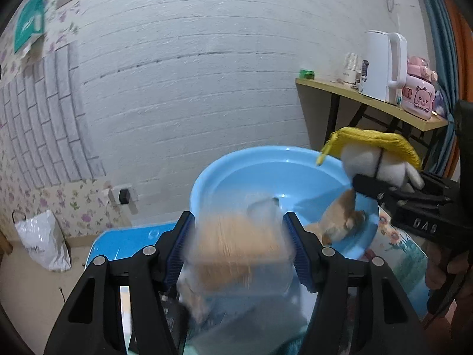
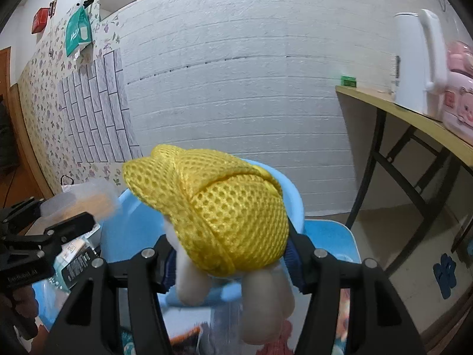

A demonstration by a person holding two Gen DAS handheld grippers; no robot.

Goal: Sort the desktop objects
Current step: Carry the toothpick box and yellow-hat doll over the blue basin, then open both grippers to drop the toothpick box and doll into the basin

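Yellow mesh covers the top of a white plush toy [image 2: 233,230], which is pinched between the two fingers of the right gripper [image 2: 233,254]; its pale limbs hang down past the fingers. In the left wrist view the same toy [image 1: 375,156] is held above the right-hand rim of a light blue basin [image 1: 266,174], with a brown plush toy [image 1: 340,219] lying inside the basin against that side.

The left gripper [image 1: 239,236] is clamped on a clear plastic box [image 1: 236,248] with tan, stick-like contents; the box is blurred, so what it holds may be toothpicks or something similar. It is held just in front of the basin's near rim. The basin sits on a blue surface [image 1: 124,242] with printed packages lying around it.

Behind stands a white brick-pattern wall [image 1: 192,74]. To the right, a wooden side table [image 2: 414,118] carries a white kettle [image 2: 414,62], a pink appliance [image 1: 419,94] and a small green box [image 1: 307,74]. A white plastic bag [image 1: 41,242] rests on the floor at the left.
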